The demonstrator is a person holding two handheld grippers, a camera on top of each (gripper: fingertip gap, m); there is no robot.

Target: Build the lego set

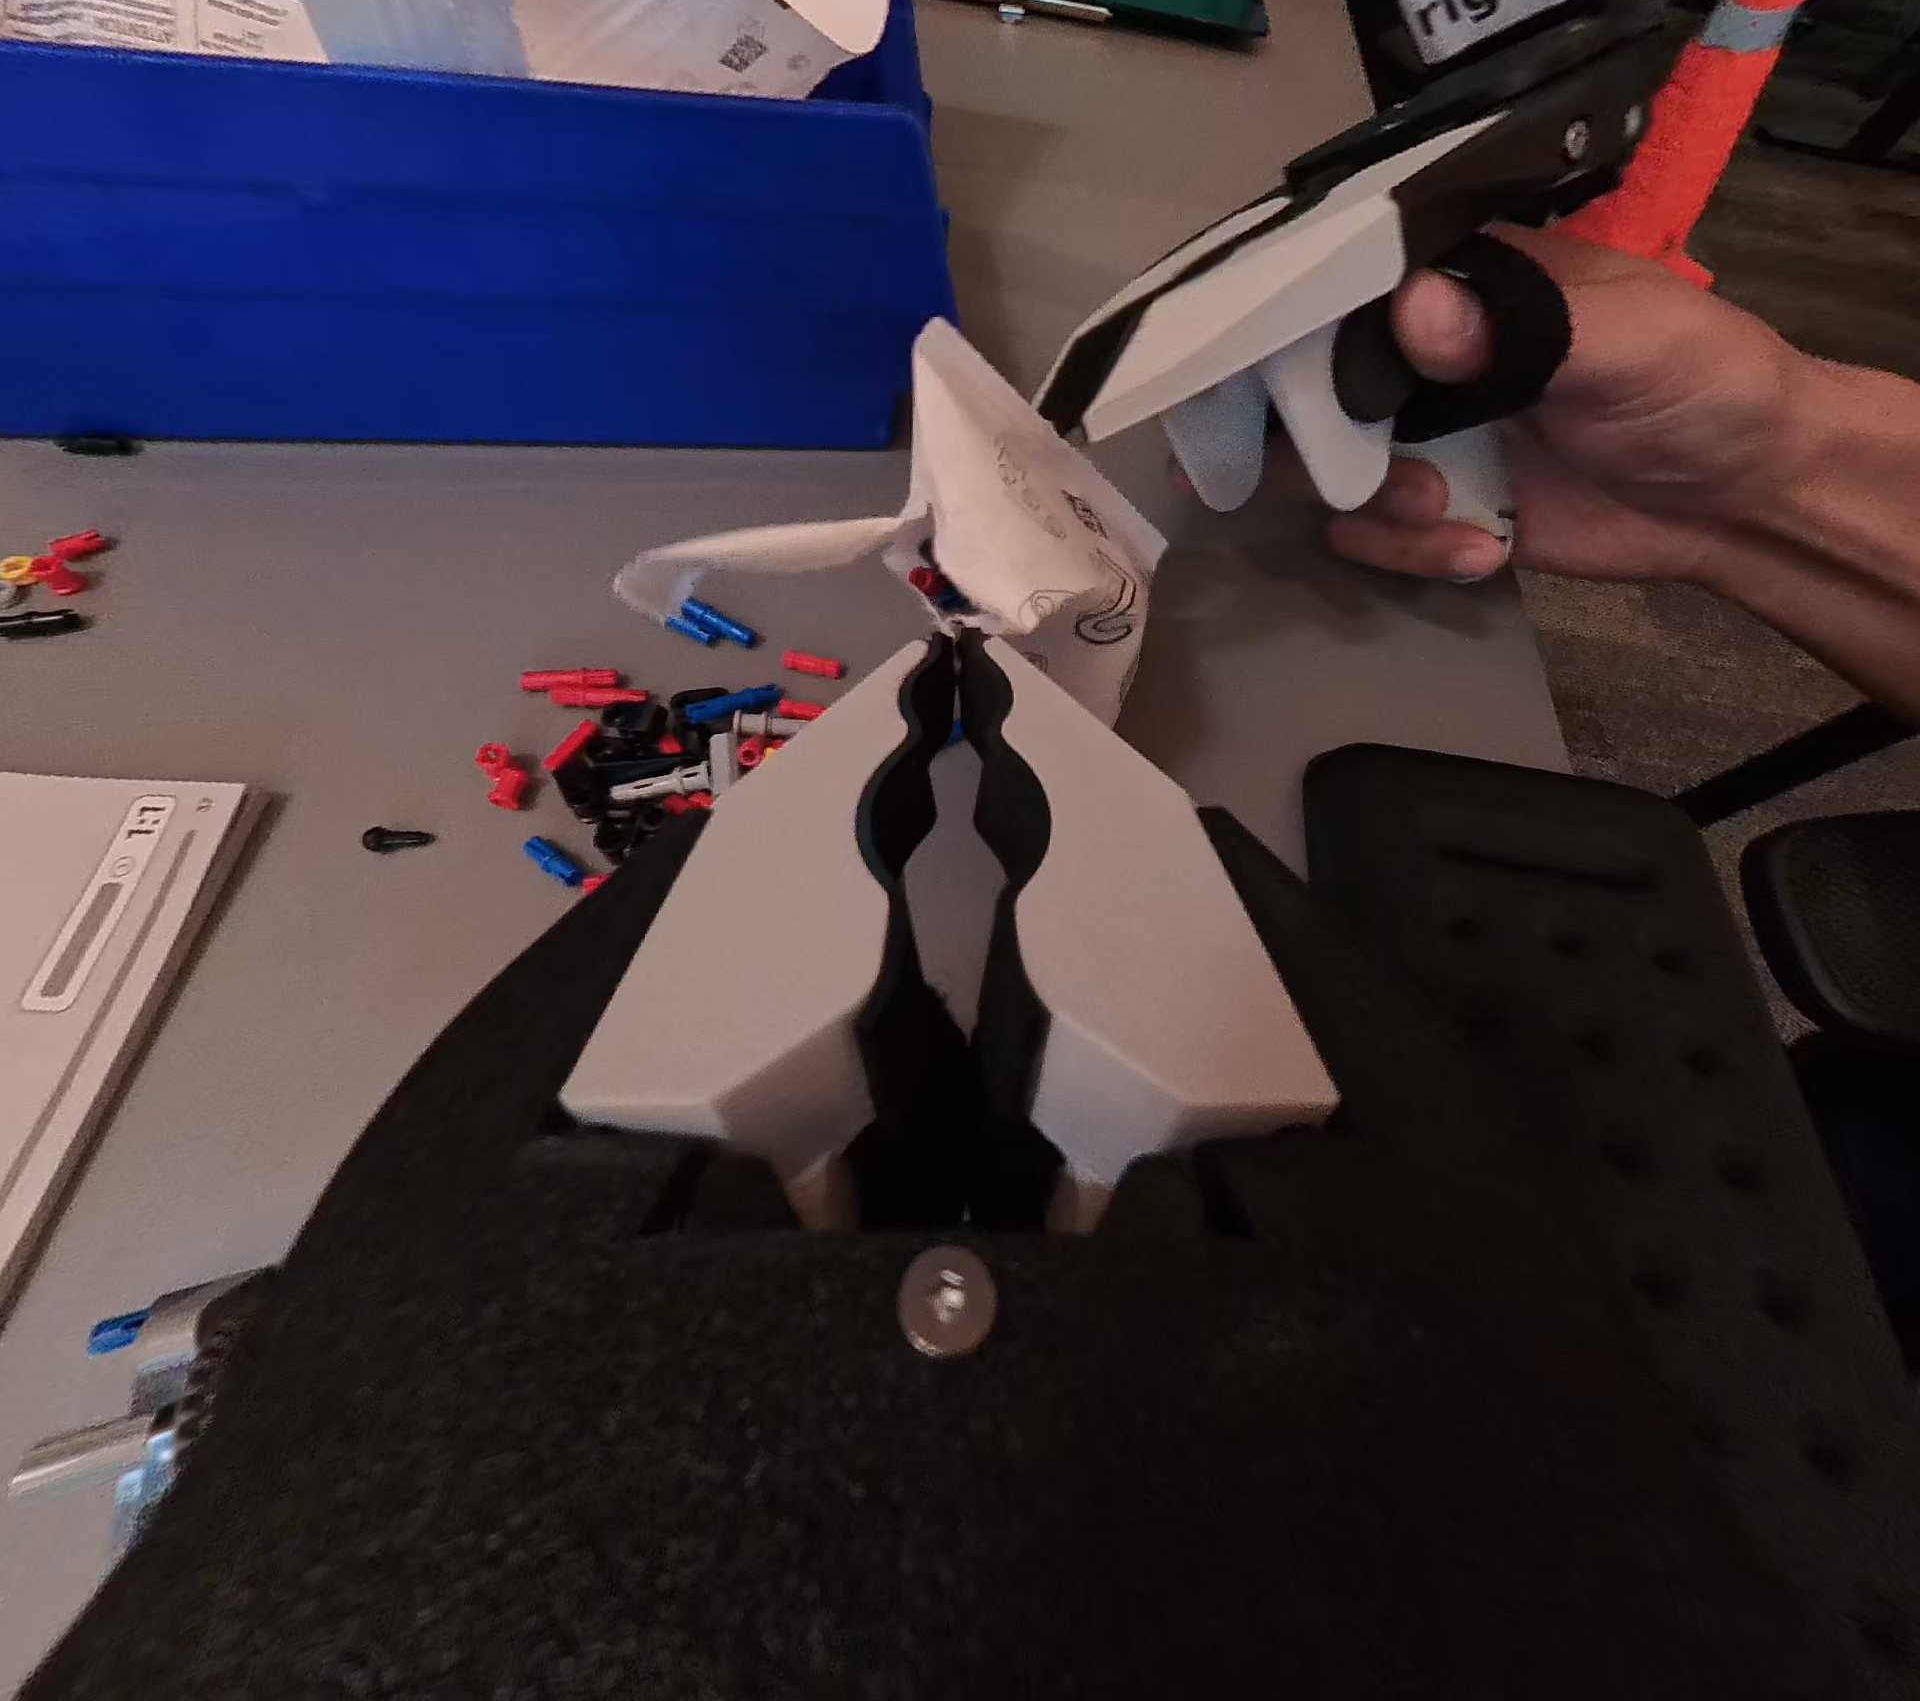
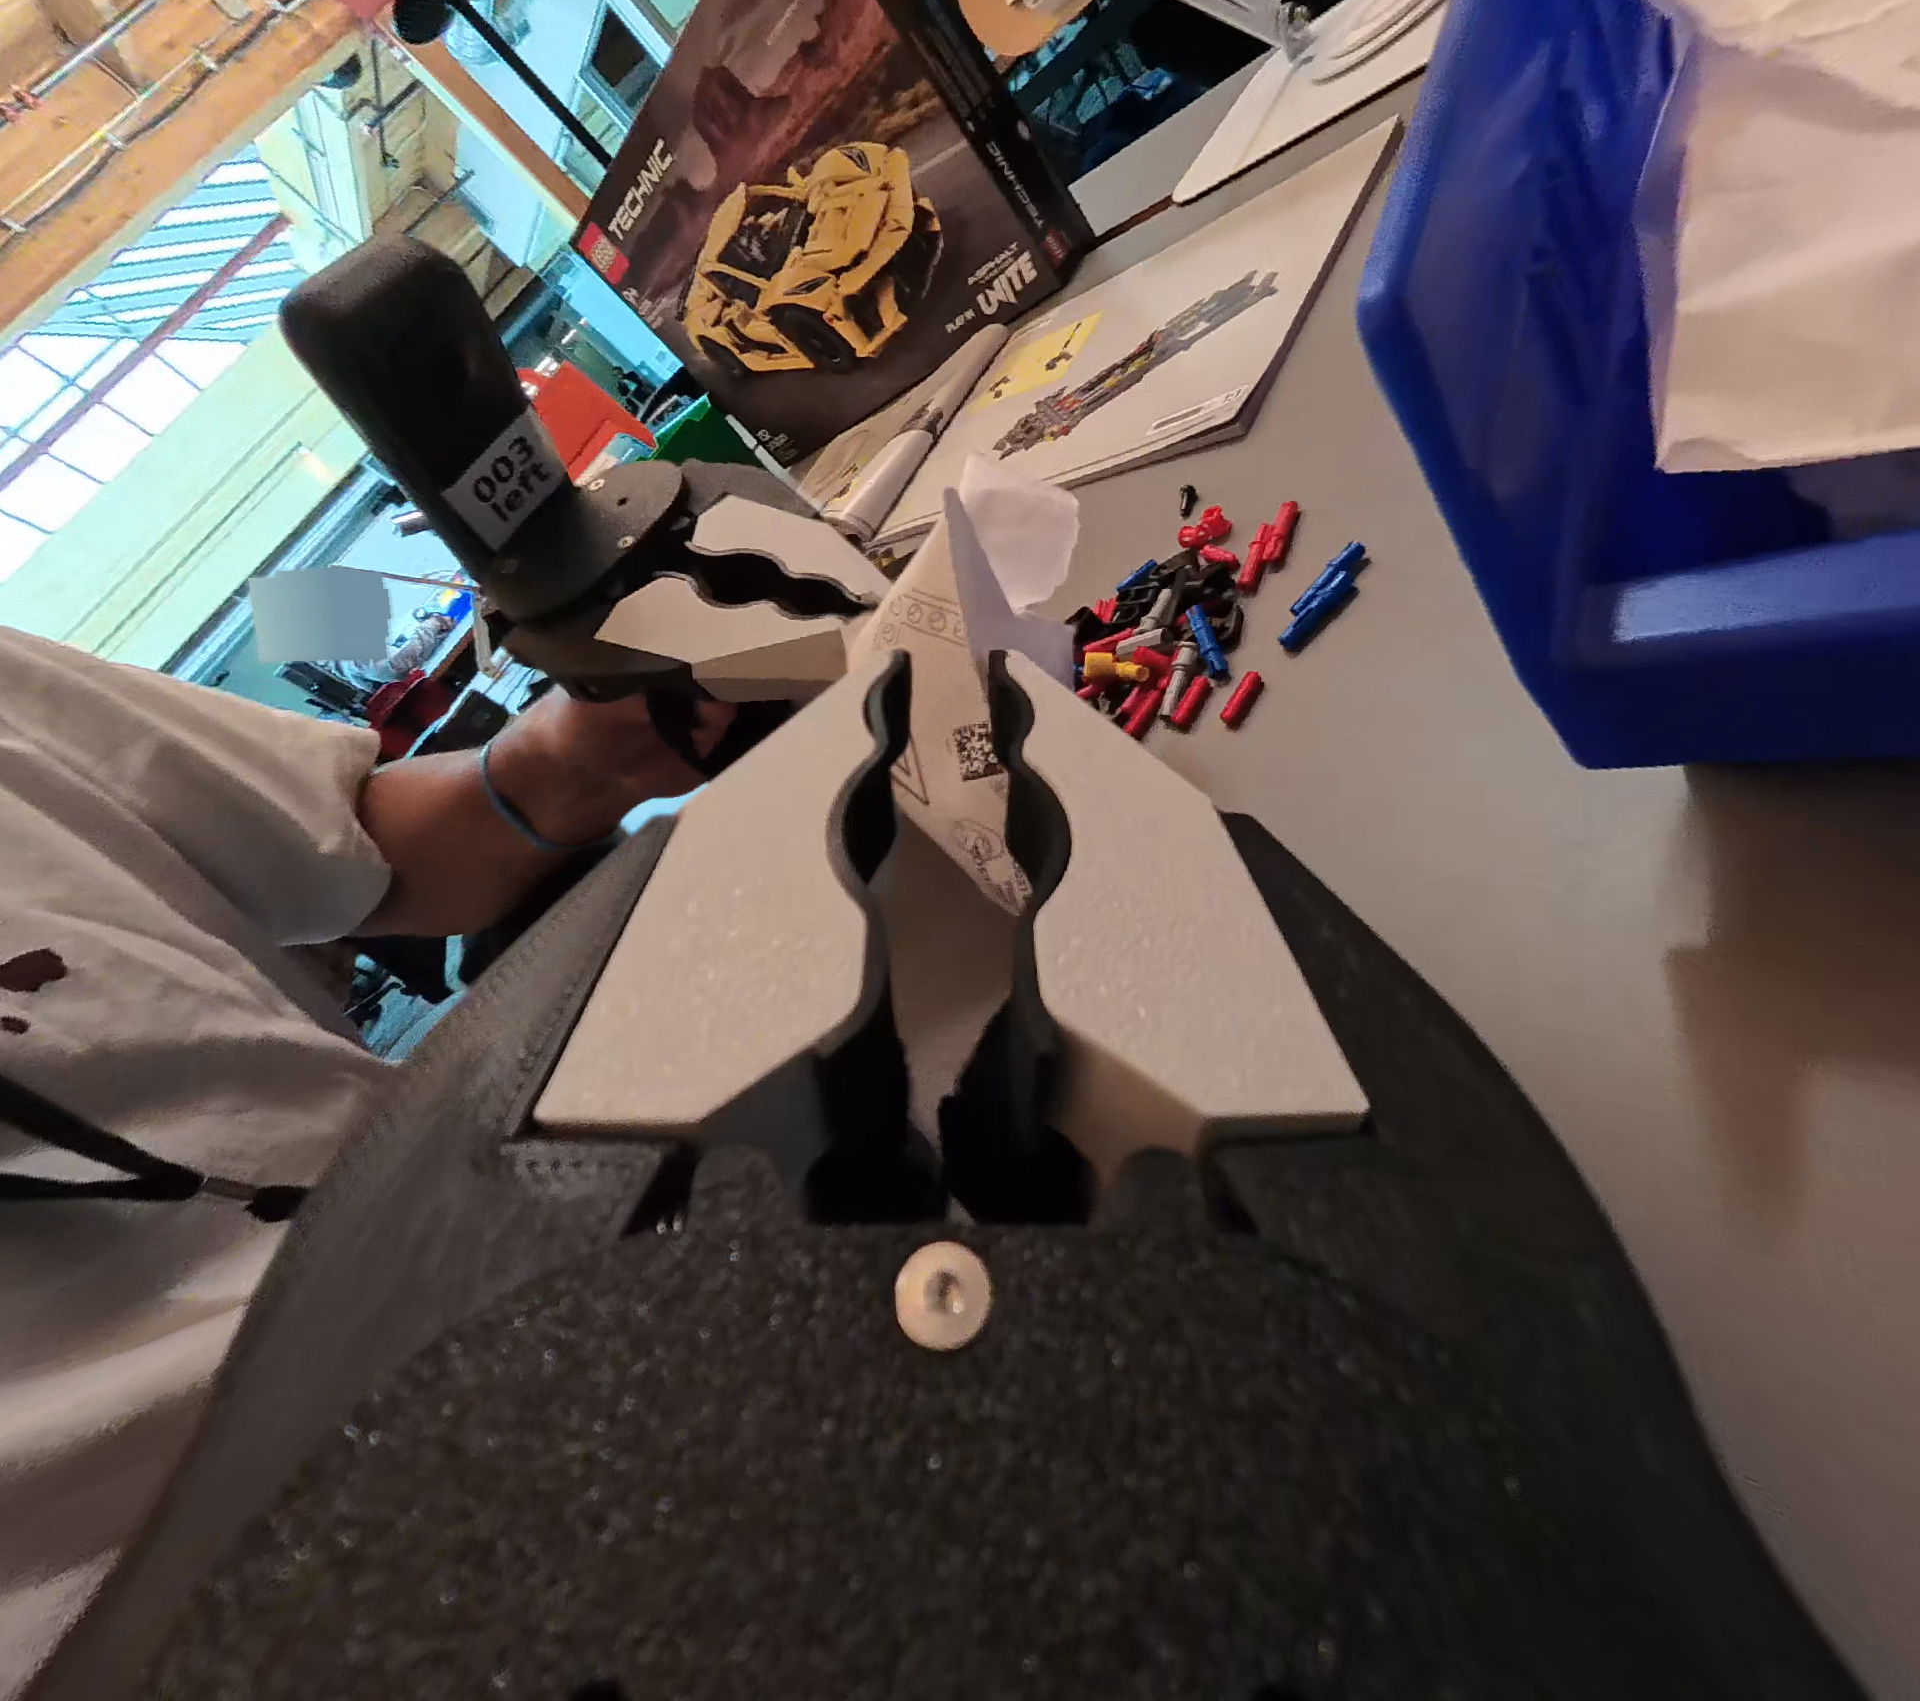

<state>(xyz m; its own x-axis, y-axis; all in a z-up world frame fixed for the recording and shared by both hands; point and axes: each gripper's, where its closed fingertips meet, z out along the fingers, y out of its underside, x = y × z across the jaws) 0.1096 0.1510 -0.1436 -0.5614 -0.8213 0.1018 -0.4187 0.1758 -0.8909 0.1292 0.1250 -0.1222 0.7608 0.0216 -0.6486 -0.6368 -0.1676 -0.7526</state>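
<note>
Both hand-held grippers pinch one white paper bag (image 1: 1023,524) above the surface (image 1: 312,695): left hand-held gripper (image 1: 951,643) near, right hand-held gripper (image 2: 948,675) far. Small pieces (image 1: 644,752) lie just left.

- The left wrist view rides on the left tool (image 1: 951,643) and looks forward and down along its fingers, close over the grey worktop (image 1: 312,612); the blue bin (image 1: 457,249) fills the upper left of the frame.
- The right wrist view sits on the right tool (image 2: 951,669), strongly tilted — ceiling beams in the upper left, the set's box (image 2: 831,197) at upper centre.
- Both views share the white paper bag (image 1: 1018,508) at centre, the pile of small pins (image 2: 1174,633) and the bin — each also catches the other tool.
</note>
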